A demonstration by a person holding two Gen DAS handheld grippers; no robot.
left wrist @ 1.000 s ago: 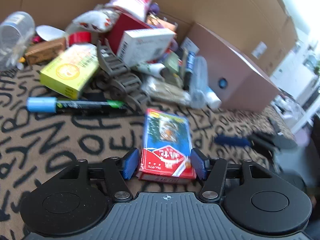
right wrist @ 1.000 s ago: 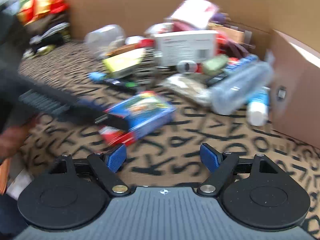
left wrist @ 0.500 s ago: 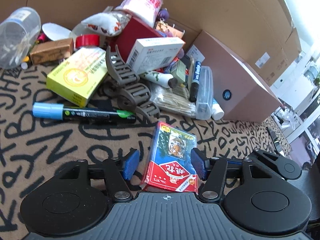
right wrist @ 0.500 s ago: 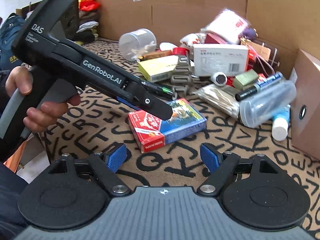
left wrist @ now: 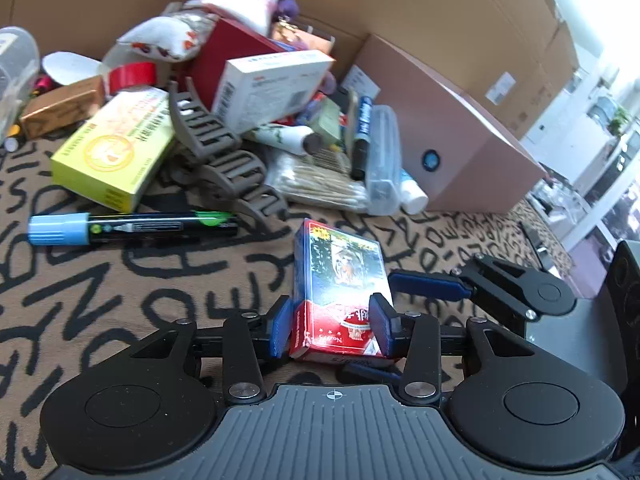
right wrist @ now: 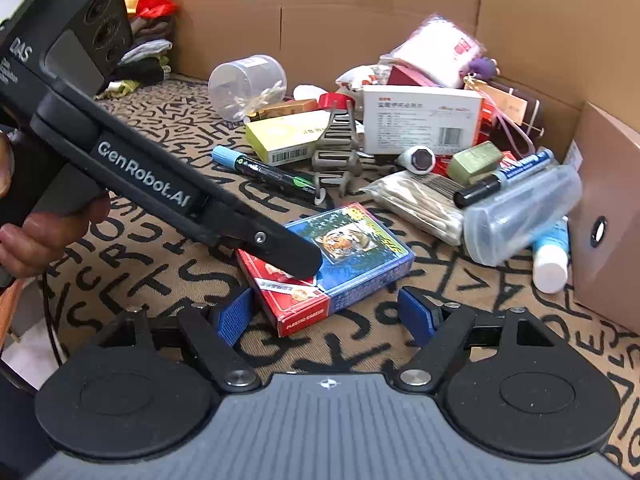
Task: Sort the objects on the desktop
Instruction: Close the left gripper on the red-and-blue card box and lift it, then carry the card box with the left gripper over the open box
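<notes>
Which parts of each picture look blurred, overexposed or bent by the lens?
Left wrist view: the window area at the right is blown out white, and the far clutter is soft. Right wrist view: sharper and evenly lit; the cardboard wall bows near the edges.

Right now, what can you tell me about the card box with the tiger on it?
The card box is a small flat pack, blue on top with a tiger picture and red at the near end, wrapped in shiny plastic. It lies flat on the brown mat with black letters, in front of the pile of clutter. The left gripper has it between its blue pads, jaws closing onto its long sides at the red end. The right gripper waits open beside it, not touching.
</notes>
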